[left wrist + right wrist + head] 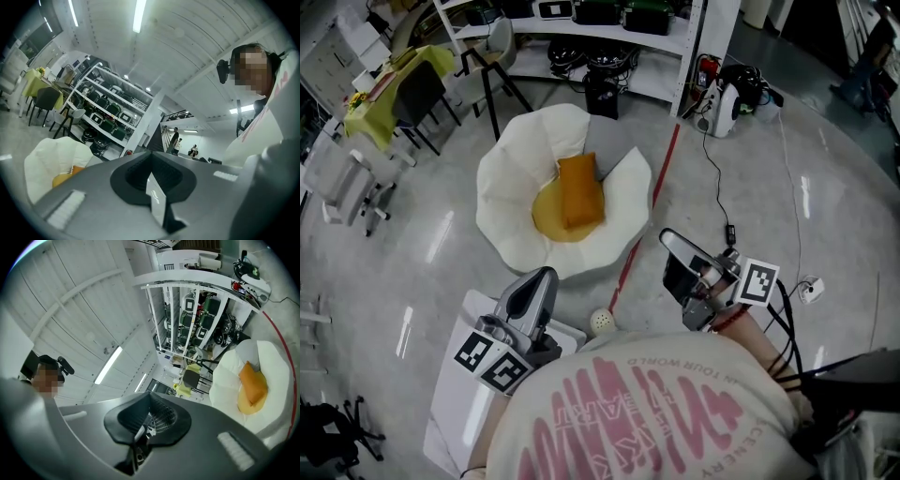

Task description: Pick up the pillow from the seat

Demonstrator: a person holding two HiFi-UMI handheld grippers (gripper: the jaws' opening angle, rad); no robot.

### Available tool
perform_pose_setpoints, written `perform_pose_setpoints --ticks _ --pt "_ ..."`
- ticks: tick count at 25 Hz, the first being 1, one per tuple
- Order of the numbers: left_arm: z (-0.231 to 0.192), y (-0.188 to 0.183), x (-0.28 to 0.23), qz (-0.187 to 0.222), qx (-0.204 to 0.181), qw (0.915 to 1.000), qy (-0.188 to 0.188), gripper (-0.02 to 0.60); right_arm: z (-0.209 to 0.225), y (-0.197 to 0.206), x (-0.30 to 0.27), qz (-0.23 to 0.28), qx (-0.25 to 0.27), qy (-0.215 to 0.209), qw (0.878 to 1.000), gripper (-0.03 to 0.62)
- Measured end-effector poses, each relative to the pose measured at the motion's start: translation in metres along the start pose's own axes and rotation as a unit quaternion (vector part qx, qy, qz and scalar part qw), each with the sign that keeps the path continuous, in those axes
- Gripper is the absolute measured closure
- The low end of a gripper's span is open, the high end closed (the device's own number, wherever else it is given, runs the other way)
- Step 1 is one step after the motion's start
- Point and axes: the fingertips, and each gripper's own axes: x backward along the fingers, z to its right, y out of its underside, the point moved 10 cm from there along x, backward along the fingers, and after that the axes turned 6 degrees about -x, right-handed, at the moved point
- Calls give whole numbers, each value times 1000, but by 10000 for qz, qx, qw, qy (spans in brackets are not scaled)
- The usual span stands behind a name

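Note:
An orange pillow point(578, 191) lies on the yellow middle of a white, petal-shaped seat point(511, 202) on the floor, straight ahead in the head view. My left gripper point(542, 278) is shut and empty, held short of the seat's near edge. To the right, my right gripper point(669, 238) is also shut and empty, beside the seat's right petal. In the left gripper view the shut left gripper point(151, 177) has the seat point(49, 157) and a bit of the pillow point(64, 177) at its left. The right gripper view has the pillow point(253, 383) on the seat point(232, 369) to the right of the right gripper point(144, 422).
A red line point(643, 228) runs along the floor past the seat's right side. A small white ball point(601, 322) and a white board point(464, 389) lie near my feet. Shelving point(609, 28), dark chairs point(417, 98), a white machine point(720, 105) and cables point(717, 202) stand behind.

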Motion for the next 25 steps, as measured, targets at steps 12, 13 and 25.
perform_pose_setpoints --ticks 12,13,25 --pt "-86 -40 -34 20 -36 9999 -125 571 44 -45 -85 57 -69 -57 9999 589" --pt "-92 -43 -35 31 -51 9999 -135 571 47 -47 -92 43 -60 -72 9999 589" --pt "-138 -55 -52 66 -102 9996 -242 571 74 -68 -133 48 -24 -86 9999 589"
